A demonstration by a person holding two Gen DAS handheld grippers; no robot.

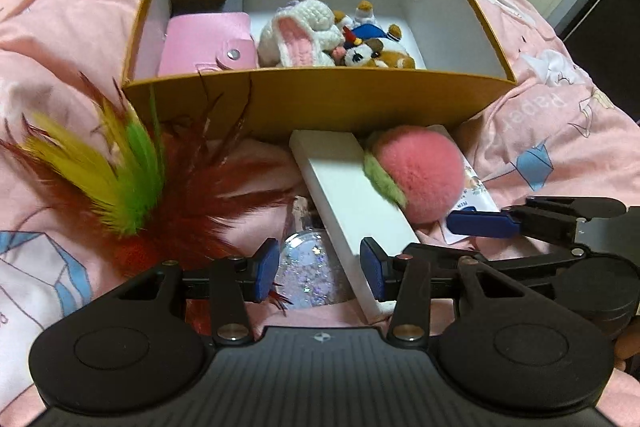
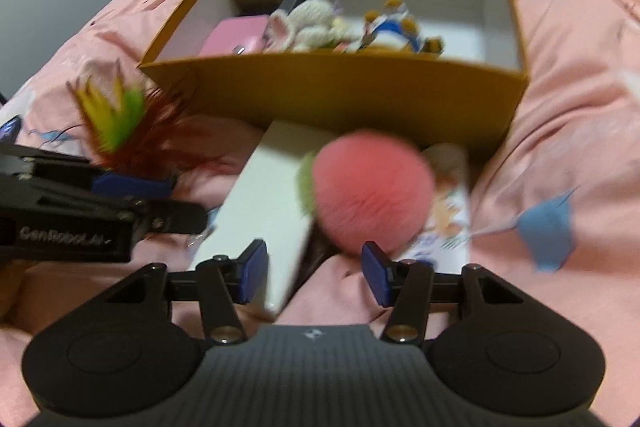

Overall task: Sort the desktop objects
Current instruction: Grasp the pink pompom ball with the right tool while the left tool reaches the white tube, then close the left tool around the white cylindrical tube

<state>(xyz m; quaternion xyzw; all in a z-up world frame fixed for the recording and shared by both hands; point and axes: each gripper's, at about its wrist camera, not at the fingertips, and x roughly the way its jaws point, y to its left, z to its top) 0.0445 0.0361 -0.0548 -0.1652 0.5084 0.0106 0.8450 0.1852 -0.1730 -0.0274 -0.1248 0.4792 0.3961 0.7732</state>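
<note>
Left wrist view: left tool [image 1: 319, 273] open over glittery clear globe [image 1: 308, 277] on pink bed sheet [image 1: 560, 131] | right tool [image 2: 315, 273] open near fluffy pink peach plush [image 2: 372, 191] | risk: long white box [image 1: 348, 203] overlaps both, may snag.

"genrobot.ai" on the left gripper [image 2: 132, 187], "paper" and "crane" on the pink bedsheet [image 1: 560, 131]

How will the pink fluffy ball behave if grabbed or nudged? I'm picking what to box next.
The pink fluffy ball looks like soft fur, so it probably squashes between the pads and weighs little. Being round and resting against the long white box, it may roll off when nudged. Its fuzz likely grips well.
</note>
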